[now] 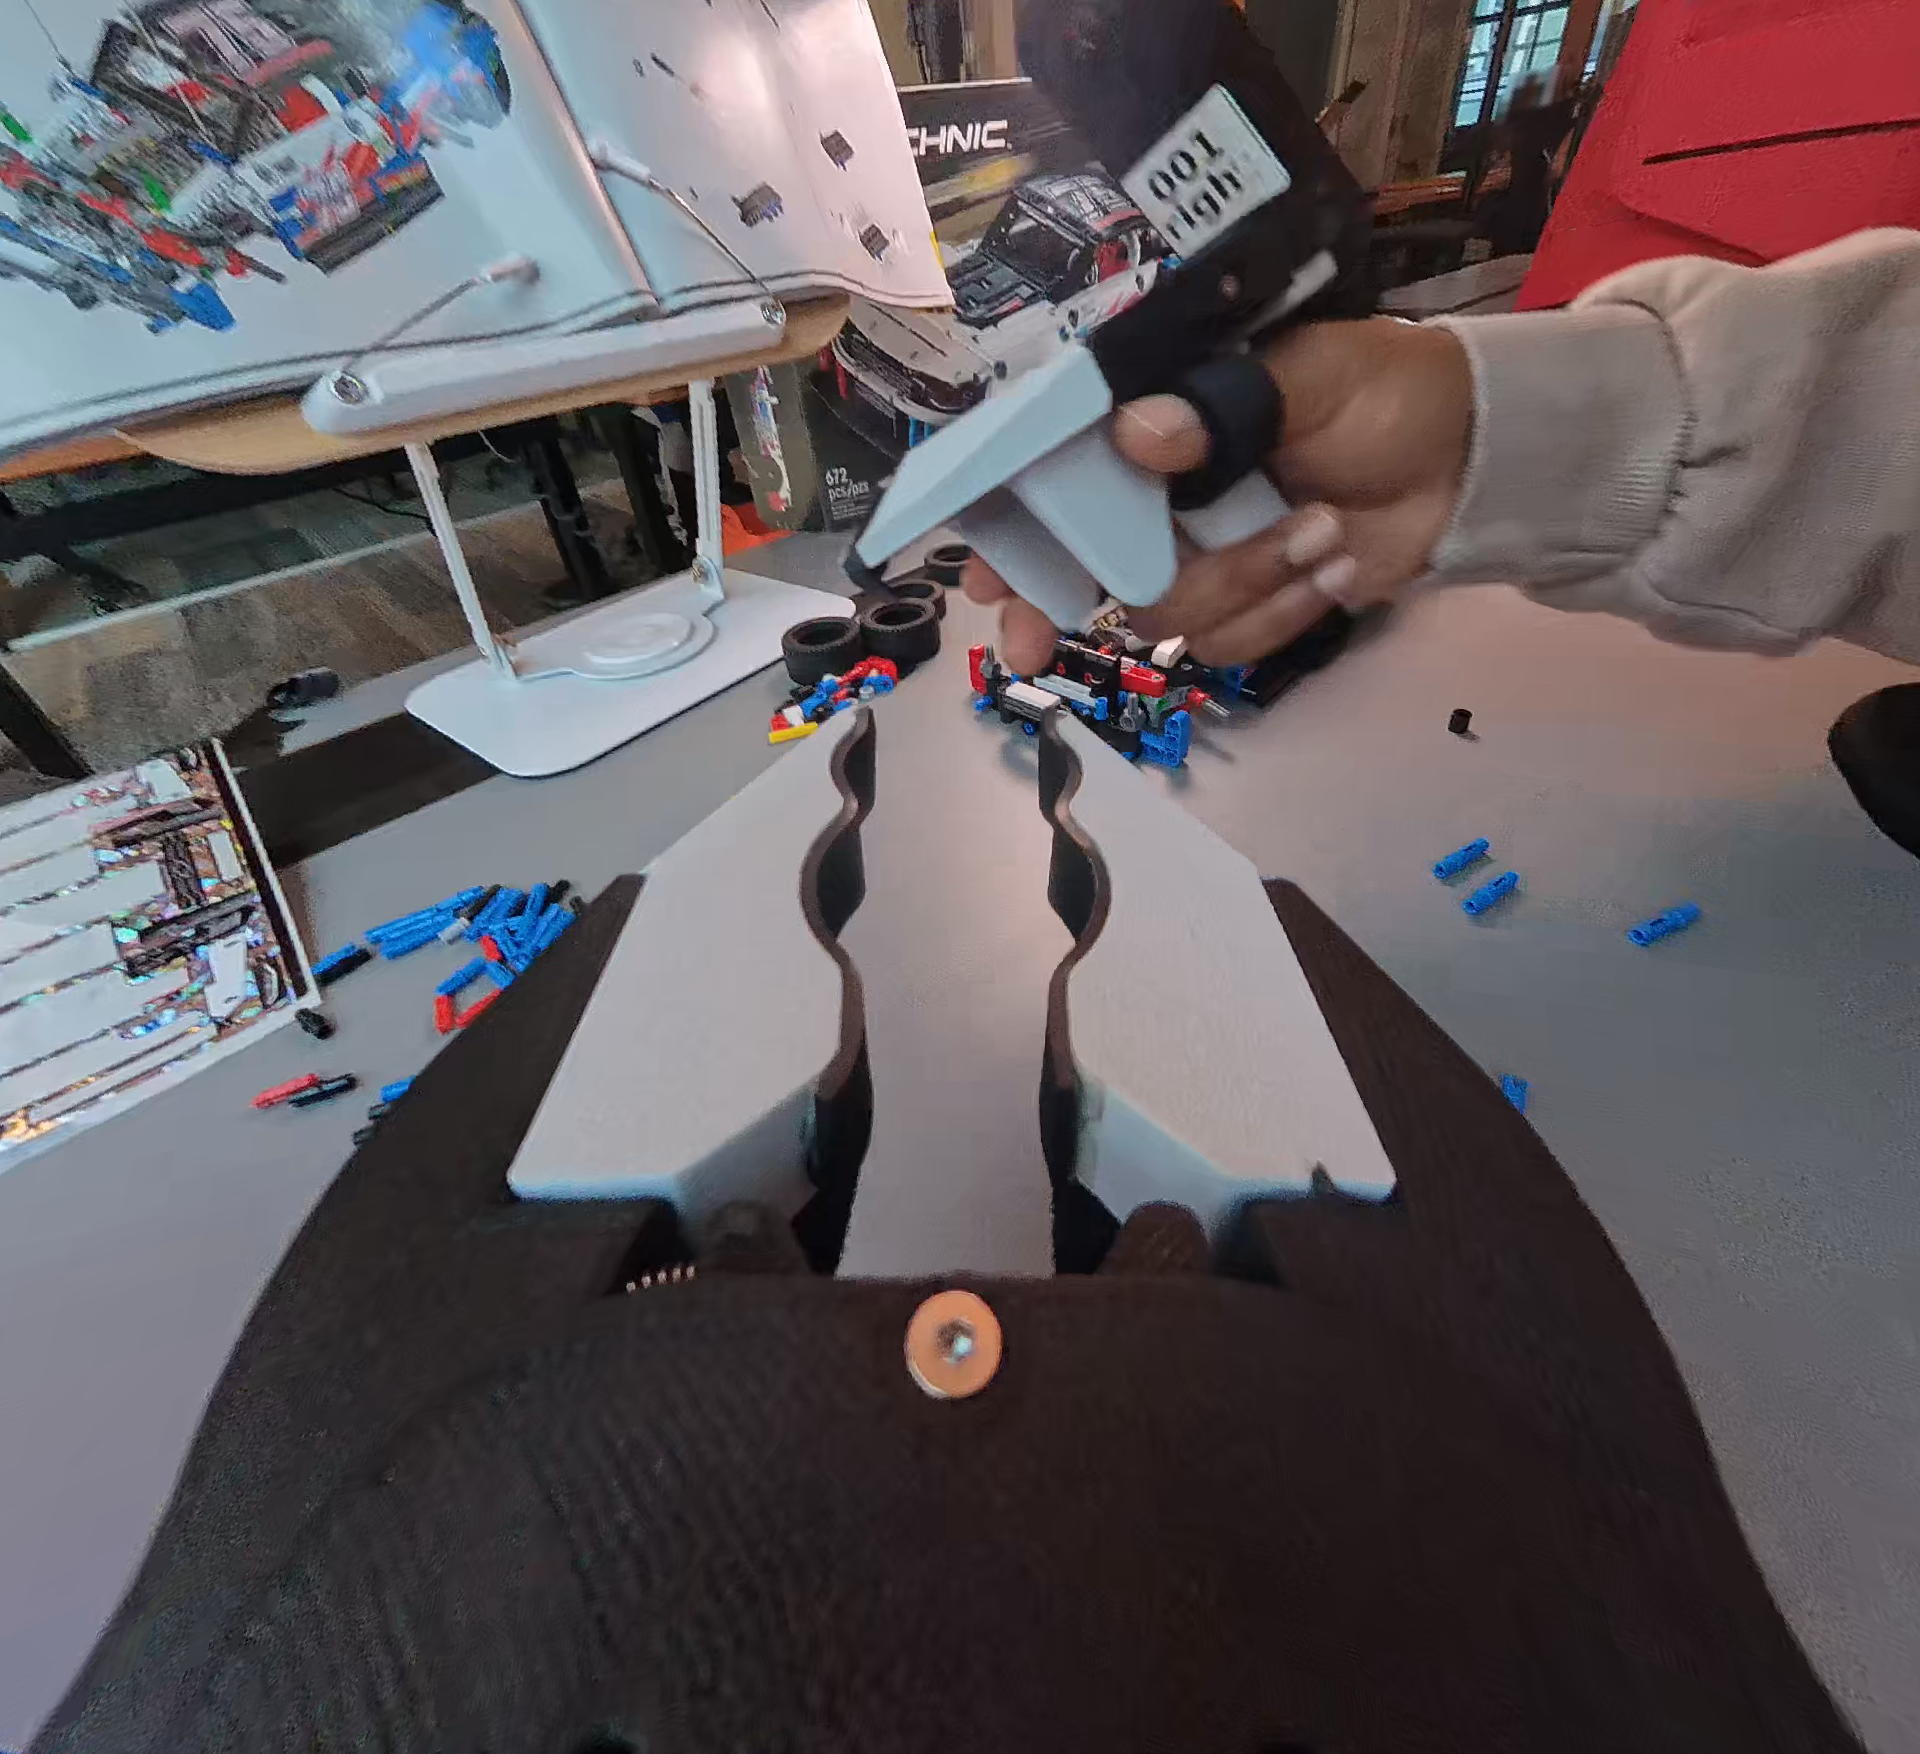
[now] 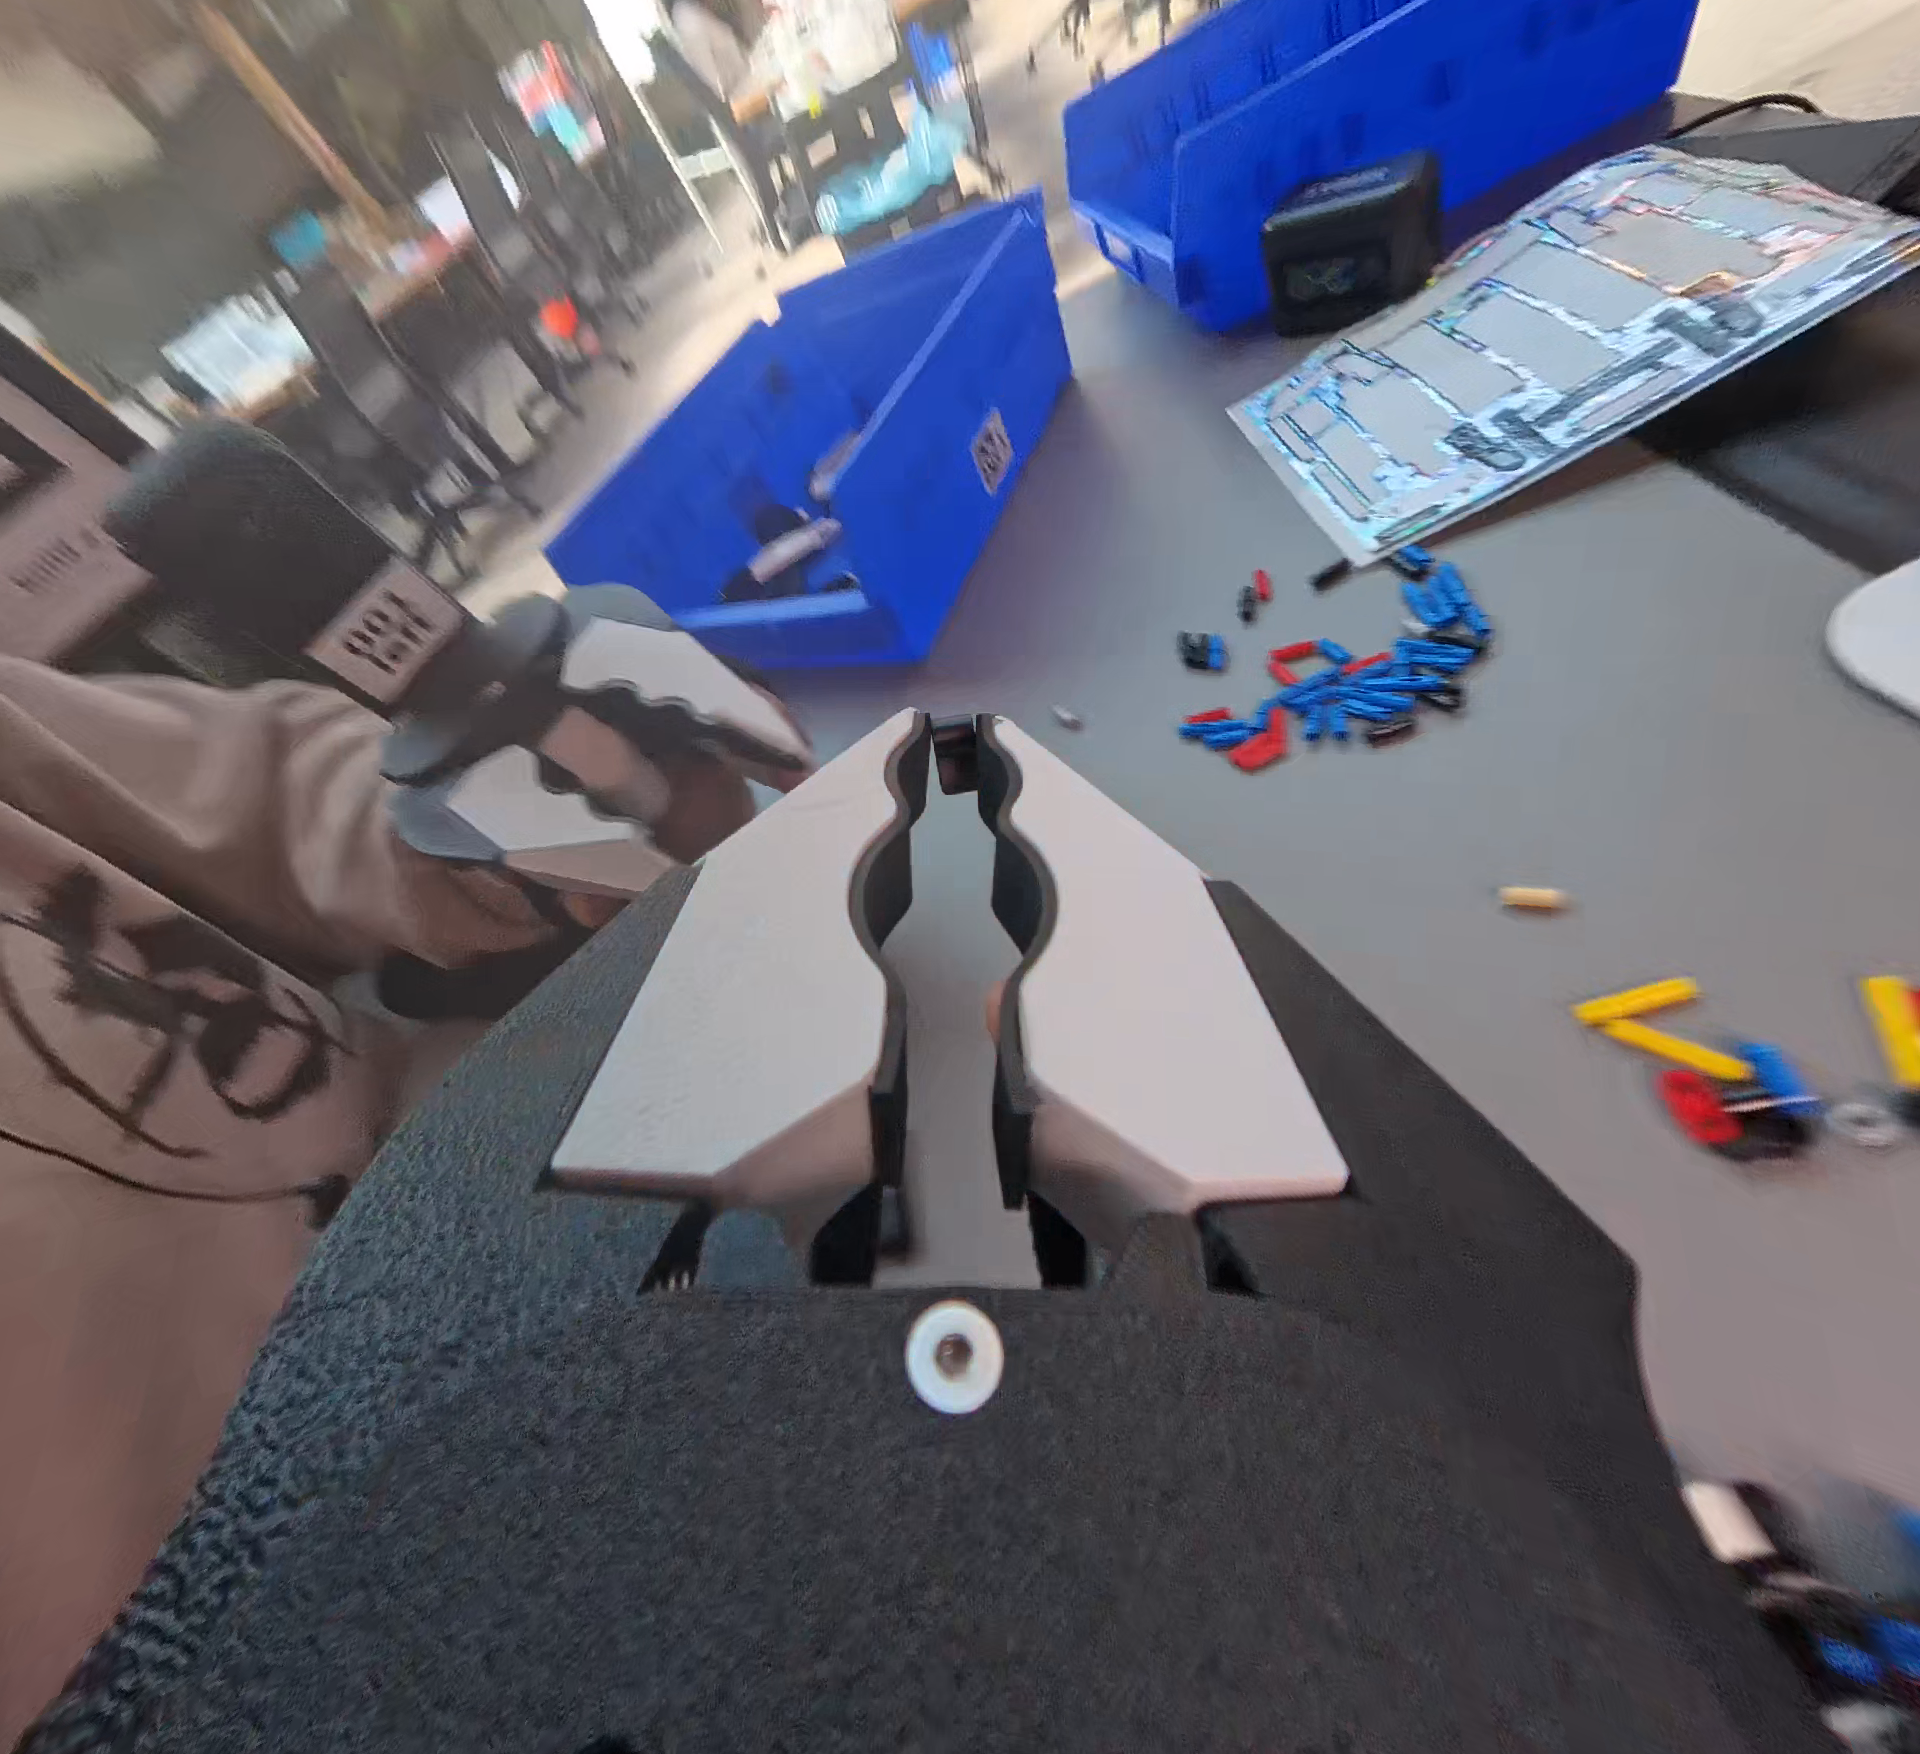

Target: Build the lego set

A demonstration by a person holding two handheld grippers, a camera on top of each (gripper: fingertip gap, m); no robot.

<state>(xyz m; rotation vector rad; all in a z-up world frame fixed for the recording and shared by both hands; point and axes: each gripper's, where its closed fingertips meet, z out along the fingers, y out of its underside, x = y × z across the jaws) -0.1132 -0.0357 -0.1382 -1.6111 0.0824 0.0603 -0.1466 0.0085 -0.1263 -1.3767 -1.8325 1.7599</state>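
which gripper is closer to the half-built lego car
Right. The right gripper hangs just above the half-built car; the left gripper sits farther back, pointing toward it.

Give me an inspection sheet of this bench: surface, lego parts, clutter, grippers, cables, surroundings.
Surface: flat grey table, scattered with parts.
Job's things: partly built red, blue and black lego chassis; black rubber tyres; heap of blue and red pins; open instruction booklet on a white stand.
Clutter: shiny sticker sheet; two blue plastic bins.
Grippers: left gripper jaws apart, empty; right gripper jaws closed on a small black piece.
Cables: one dark cable behind the far bin.
Surroundings: blurred room with windows, furniture.
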